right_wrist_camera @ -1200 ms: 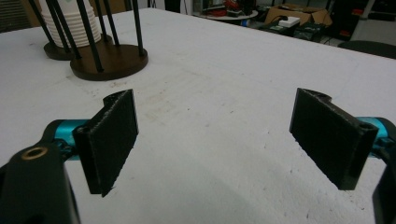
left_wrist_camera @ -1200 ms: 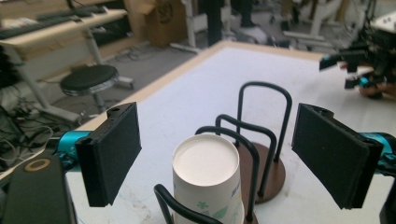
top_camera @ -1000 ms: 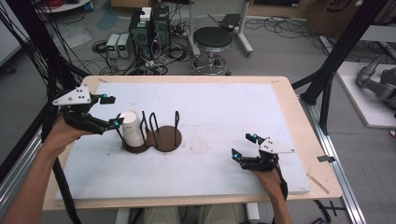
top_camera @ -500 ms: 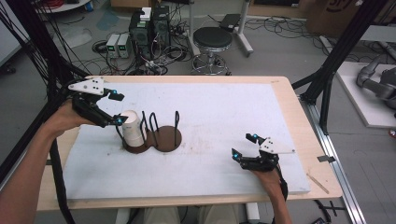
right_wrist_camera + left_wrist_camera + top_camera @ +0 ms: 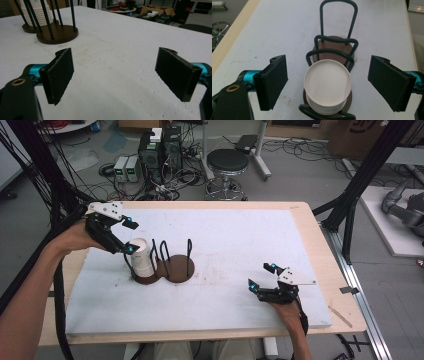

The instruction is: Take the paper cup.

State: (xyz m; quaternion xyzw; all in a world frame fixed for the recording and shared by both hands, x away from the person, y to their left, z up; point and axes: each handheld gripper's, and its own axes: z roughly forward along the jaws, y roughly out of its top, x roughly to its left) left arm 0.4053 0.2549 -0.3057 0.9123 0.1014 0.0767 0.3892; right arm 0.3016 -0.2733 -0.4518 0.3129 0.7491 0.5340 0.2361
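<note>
Inverted paper cup stack (image 5: pixel 327 86) sits in wire rack (image 5: pixel 170 257) on worktop (image 5: pixel 240 240). We judge it light, crushable; grip sidewall gently. Left gripper (image 5: pixel 337 83) hovers above, jaws spread; right gripper (image 5: pixel 261 276) open, well apart.

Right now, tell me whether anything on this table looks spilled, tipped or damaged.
Nothing stands out. The stack of white paper cups sits upside down but straight in one bay of the black wire cup rack, whose other bay is empty. The white table cover shows only faint scuff marks. Both hand-held grippers are open.
</note>
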